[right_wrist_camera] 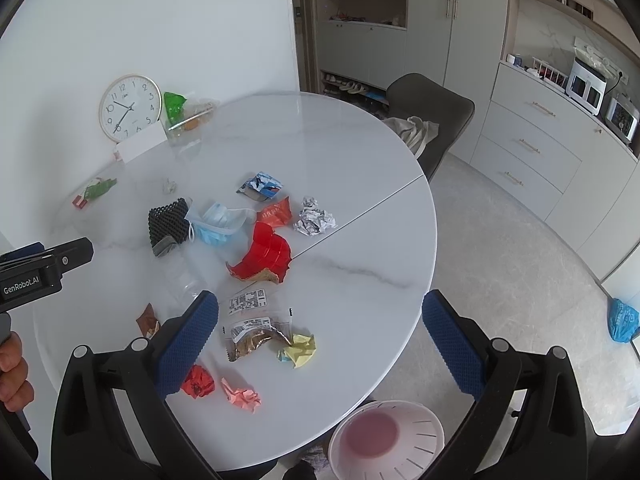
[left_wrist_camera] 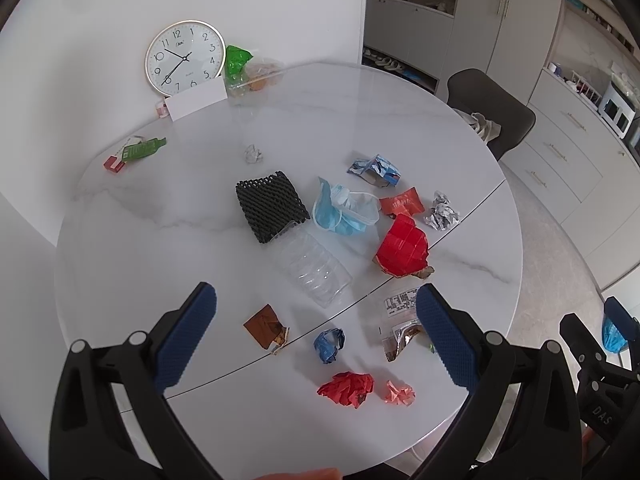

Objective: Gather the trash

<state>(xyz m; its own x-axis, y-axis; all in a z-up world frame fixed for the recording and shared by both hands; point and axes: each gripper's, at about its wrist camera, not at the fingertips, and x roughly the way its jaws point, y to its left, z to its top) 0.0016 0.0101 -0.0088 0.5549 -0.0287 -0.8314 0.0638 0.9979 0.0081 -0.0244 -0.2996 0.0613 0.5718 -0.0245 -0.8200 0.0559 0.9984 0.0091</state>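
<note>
Trash lies scattered on a round white marble table (left_wrist_camera: 160, 240): a black foam net (left_wrist_camera: 270, 206), a clear plastic bottle (left_wrist_camera: 316, 270), blue face masks (left_wrist_camera: 346, 212), a torn red carton (left_wrist_camera: 402, 246), foil balls, wrappers and crumpled red (left_wrist_camera: 348, 388) and pink (left_wrist_camera: 399, 393) paper. My left gripper (left_wrist_camera: 316, 336) is open and empty, hovering above the near trash. My right gripper (right_wrist_camera: 320, 338) is open and empty above the table's near right part, over a snack wrapper (right_wrist_camera: 256, 338) and a yellow paper ball (right_wrist_camera: 300, 350). A pink waste bin (right_wrist_camera: 384, 436) stands on the floor below the table's near edge.
A wall clock (left_wrist_camera: 185, 56), a white card and a green bag lean at the table's far side by the wall. A dark chair (right_wrist_camera: 434, 116) with a cloth stands behind the table. Cabinets line the right wall. A blue bag (right_wrist_camera: 622, 320) lies on the floor.
</note>
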